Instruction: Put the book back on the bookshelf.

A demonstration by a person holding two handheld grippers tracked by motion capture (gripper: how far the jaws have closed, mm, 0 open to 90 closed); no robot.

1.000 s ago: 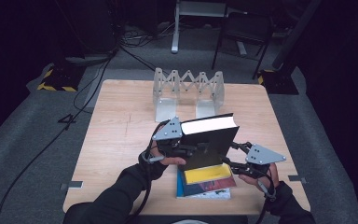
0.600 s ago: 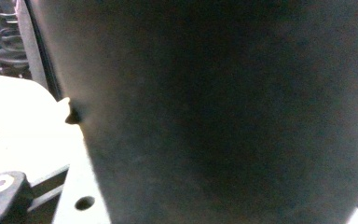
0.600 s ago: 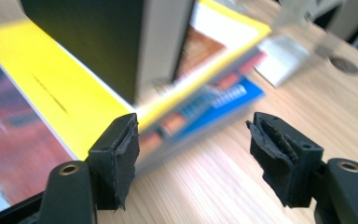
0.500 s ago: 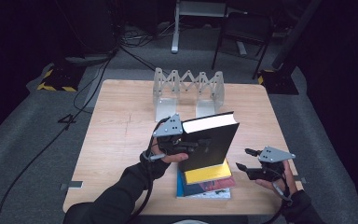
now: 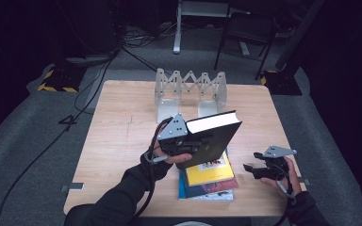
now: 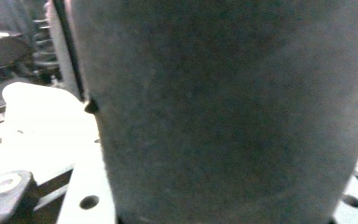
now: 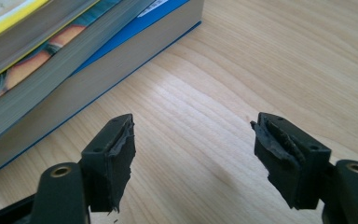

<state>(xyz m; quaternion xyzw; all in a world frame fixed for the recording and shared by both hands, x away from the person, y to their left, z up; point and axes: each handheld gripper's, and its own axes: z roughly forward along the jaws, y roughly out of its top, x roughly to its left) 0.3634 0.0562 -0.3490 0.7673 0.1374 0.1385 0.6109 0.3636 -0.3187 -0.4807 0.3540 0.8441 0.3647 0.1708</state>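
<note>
Lifting a black hardcover book (image 5: 207, 139) off a small pile is the step in hand, and the left gripper (image 5: 181, 141) has it: the jaws are closed on the book near its spine end, holding it tilted in the air over the worktop (image 5: 122, 136), just above the stacked books (image 5: 209, 181) with the yellow one on top. From the left gripper view the dark cover sits right against the lens, so I can't make out the pads themselves, though the hold looks firm.

Behind stands the white folding book rack (image 5: 188, 92), likely where the book is headed.

Over to the right, the right gripper (image 5: 254, 168) rests low beside the pile, its jaws having just been opening, with nothing but bare wood between them.

Next, I'd judge, the book must be swung upright and carried to a slot in the rack, perhaps steadied by the free gripper.
</note>
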